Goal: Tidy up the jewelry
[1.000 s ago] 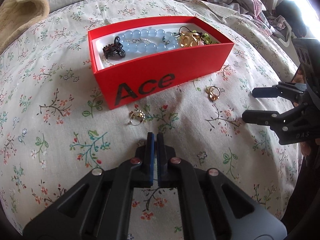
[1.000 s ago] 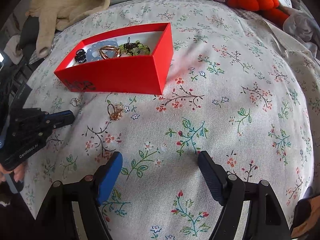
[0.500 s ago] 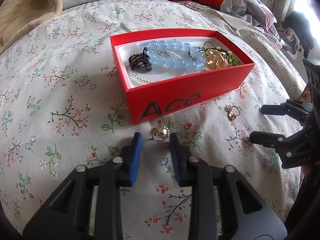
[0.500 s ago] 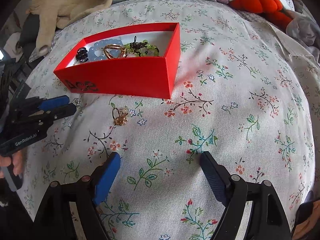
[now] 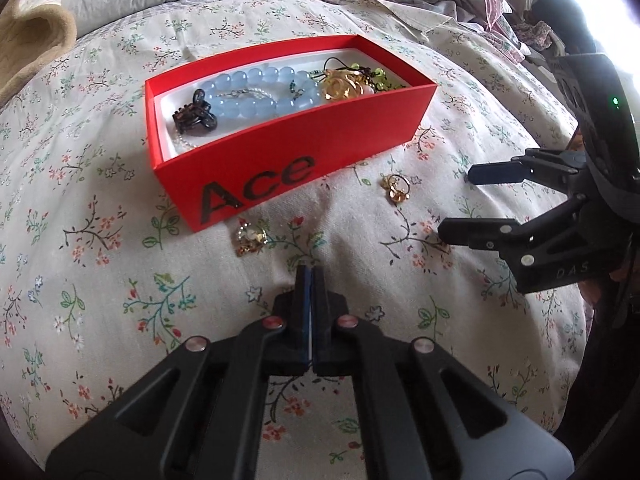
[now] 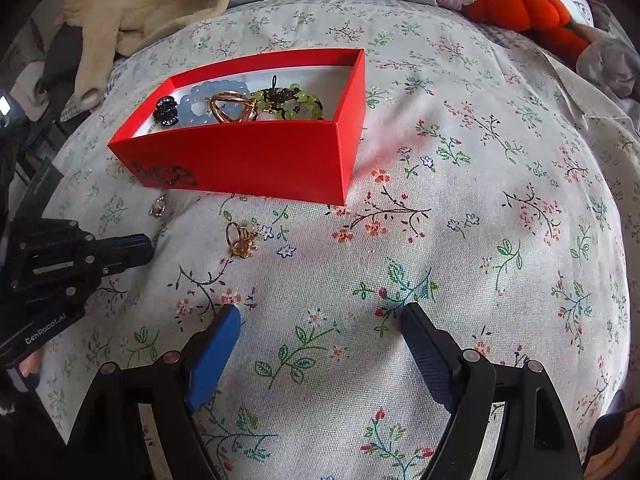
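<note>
Left gripper (image 5: 308,276) reclosed (empty) near "Ace" box (image 5: 280,160).

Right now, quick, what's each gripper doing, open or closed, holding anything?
Left gripper: closed, nothing between its fingers; the silver ring lies just ahead on the bedspread.
Right gripper: open wide, empty.

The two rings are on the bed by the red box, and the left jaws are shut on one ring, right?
Not quite. The left gripper has its jaws shut on nothing. Both rings lie loose on the bed by the red box, as the left wrist view shows.
</note>
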A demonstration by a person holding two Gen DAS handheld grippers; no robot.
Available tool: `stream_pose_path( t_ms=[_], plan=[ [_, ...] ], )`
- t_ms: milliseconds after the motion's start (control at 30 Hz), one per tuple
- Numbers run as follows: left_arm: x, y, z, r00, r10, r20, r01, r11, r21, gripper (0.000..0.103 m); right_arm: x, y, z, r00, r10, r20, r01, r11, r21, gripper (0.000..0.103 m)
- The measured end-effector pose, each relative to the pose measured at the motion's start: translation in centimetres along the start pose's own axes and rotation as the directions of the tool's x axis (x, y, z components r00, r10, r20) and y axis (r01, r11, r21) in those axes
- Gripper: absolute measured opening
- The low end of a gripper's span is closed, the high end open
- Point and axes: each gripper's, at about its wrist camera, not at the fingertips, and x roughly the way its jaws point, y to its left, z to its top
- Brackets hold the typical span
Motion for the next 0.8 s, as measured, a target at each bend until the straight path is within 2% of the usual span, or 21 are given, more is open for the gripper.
stream_pose_path(
  t_ms=[67, 133, 200, 233, 367, 467, 633, 700, 733, 800],
  plan=[
    [-0.4, 0.5, -0.1, 0.999, 0.042, 0.011, -0.042, 0.999, -0.011, 0.005, -0.1, 0.0, 0.0, 1.0, 0.009, 0.003, -0.009, 1.0, 0.002, 0.084],
    [-0.5, 1.3, -0.1, 0.998, 0.067, 0.019, -0.067, 0.997, -0.026, 0.024, -0.2, 0.2, 0.0, 1.0, 0.023, 0.011, -0.023, 1.0, -0.001, 0.084],
    [-0.3, 2.0, 0.0, 0.995, 0.093, 0.017, -0.093, 0.995, -0.042, 0.033, -0.2, 0.3, 0.1, 0.999, 0.042, 0.02, -0.042, 0.999, 0.003, 0.083],
    [-0.1, 2.4, 0.0, 0.995, 0.101, 0.011, -0.101, 0.994, -0.052, 0.033, -0.2, 0.4, 0.1, 0.998, 0.053, 0.024, -0.053, 0.999, 0.005, 0.082],
    [0.2, 2.9, 0.2, 0.995, 0.097, 0.003, -0.096, 0.993, -0.066, 0.033, -0.1, 1.3, 0.5, 0.994, 0.102, 0.025, -0.101, 0.995, -0.026, 0.056],
    [0.3, 2.9, 0.2, 0.996, 0.088, 0.001, -0.088, 0.994, -0.06, 0.033, 0.2, 2.0, 1.0, 0.99, 0.14, 0.027, -0.139, 0.989, -0.047, 0.041],
    [0.5, 3.0, 0.2, 0.998, 0.071, -0.003, -0.071, 0.996, -0.055, 0.033, 1.2, 3.3, 2.2, 0.988, 0.153, 0.035, -0.151, 0.987, -0.056, 0.039],
    [0.5, 3.2, 0.3, 0.998, 0.067, -0.001, -0.067, 0.996, -0.063, 0.033, 1.5, 3.7, 2.8, 0.987, 0.155, 0.032, -0.153, 0.987, -0.05, 0.026],
    [0.5, 3.4, 0.4, 0.998, 0.07, 0.0, -0.069, 0.995, -0.069, 0.033, 1.6, 3.8, 3.1, 0.987, 0.156, 0.028, -0.154, 0.987, -0.045, 0.013],
    [0.4, 3.6, 0.5, 0.997, 0.073, 0.004, -0.072, 0.994, -0.085, 0.033, 1.6, 3.9, 3.4, 0.987, 0.158, 0.025, -0.158, 0.987, -0.028, 0.014]
  ],
)
